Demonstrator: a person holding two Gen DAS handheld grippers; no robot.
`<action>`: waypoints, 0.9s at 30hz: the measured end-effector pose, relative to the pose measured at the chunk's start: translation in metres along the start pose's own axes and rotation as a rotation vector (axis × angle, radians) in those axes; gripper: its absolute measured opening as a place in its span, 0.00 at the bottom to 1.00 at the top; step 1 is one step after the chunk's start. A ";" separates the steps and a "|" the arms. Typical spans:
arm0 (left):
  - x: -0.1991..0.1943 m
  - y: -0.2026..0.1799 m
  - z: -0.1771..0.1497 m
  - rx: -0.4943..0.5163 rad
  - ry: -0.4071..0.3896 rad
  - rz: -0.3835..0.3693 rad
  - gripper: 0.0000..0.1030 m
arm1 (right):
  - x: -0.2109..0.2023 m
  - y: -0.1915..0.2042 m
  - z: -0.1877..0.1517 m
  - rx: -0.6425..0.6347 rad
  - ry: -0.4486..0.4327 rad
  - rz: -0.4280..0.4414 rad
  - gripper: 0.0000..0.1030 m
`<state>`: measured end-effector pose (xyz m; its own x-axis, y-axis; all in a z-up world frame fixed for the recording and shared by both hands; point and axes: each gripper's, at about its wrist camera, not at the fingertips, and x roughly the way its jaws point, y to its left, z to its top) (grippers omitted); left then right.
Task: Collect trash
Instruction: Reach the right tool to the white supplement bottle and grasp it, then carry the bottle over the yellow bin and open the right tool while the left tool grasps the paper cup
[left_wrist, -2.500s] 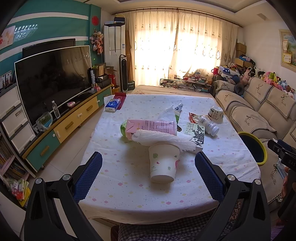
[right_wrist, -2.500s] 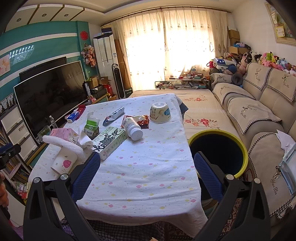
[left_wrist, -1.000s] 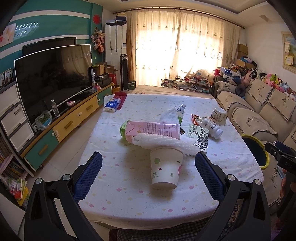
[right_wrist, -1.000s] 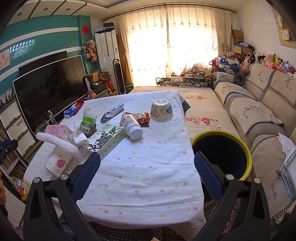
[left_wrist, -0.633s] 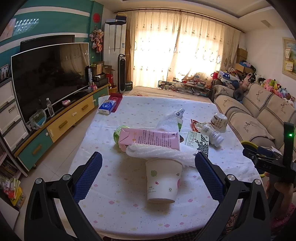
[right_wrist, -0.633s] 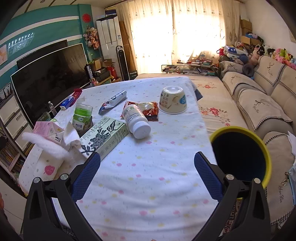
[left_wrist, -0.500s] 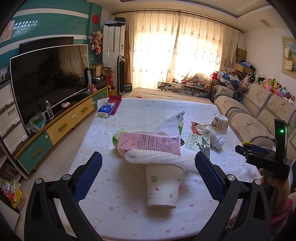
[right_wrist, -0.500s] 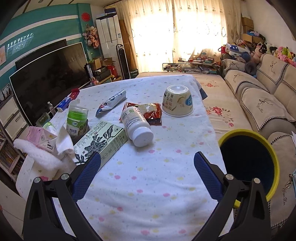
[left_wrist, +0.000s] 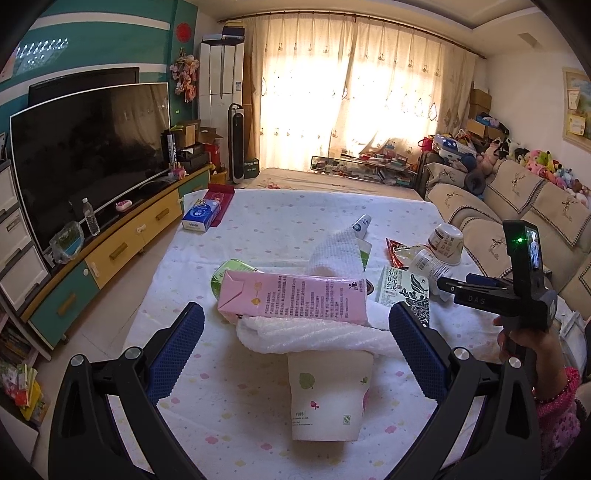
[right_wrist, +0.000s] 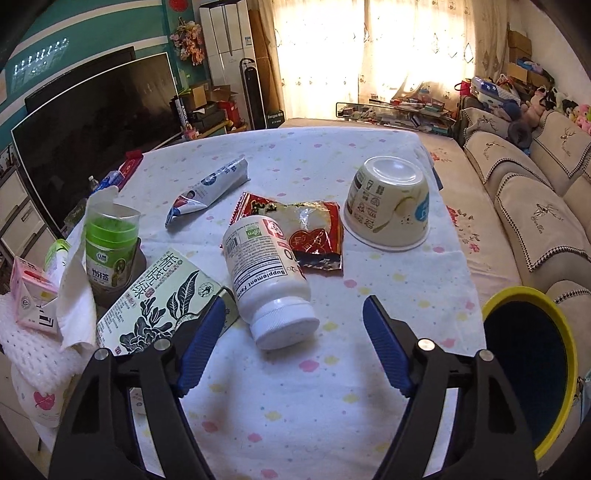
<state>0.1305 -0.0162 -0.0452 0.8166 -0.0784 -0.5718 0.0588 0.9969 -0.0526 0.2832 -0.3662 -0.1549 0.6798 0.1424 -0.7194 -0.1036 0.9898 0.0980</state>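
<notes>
Your right gripper (right_wrist: 291, 334) has just been narrowing its jaws, which stand fairly wide with nothing pressed between them; the white plastic supplement bottle (right_wrist: 267, 273) lies on its side just ahead, cap end nearest you. Take it across the barrel, not the cap: it looks stiff, smooth and apt to roll (how full it is, you cannot tell). Your left gripper (left_wrist: 295, 350) is wide and empty, the white paper cup (left_wrist: 328, 395) under a crumpled white foam sheet (left_wrist: 314, 336) between its jaws, untouched; that pile looks light and crushable. The yellow-rimmed dark bin (right_wrist: 532, 362) waits at the table's (right_wrist: 295, 406) right, partly cut off.
</notes>
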 end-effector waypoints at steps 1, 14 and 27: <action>0.003 0.000 0.001 -0.003 0.005 -0.002 0.96 | 0.005 0.000 0.001 -0.002 0.010 0.001 0.71; 0.013 -0.002 -0.006 -0.015 0.019 -0.016 0.96 | 0.005 -0.003 -0.004 0.041 0.036 0.094 0.44; -0.002 -0.017 -0.015 0.001 0.018 -0.054 0.96 | -0.086 -0.021 -0.045 0.110 -0.066 0.141 0.44</action>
<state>0.1195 -0.0332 -0.0556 0.8016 -0.1319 -0.5831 0.1027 0.9912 -0.0831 0.1937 -0.3997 -0.1262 0.7104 0.2768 -0.6471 -0.1240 0.9542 0.2721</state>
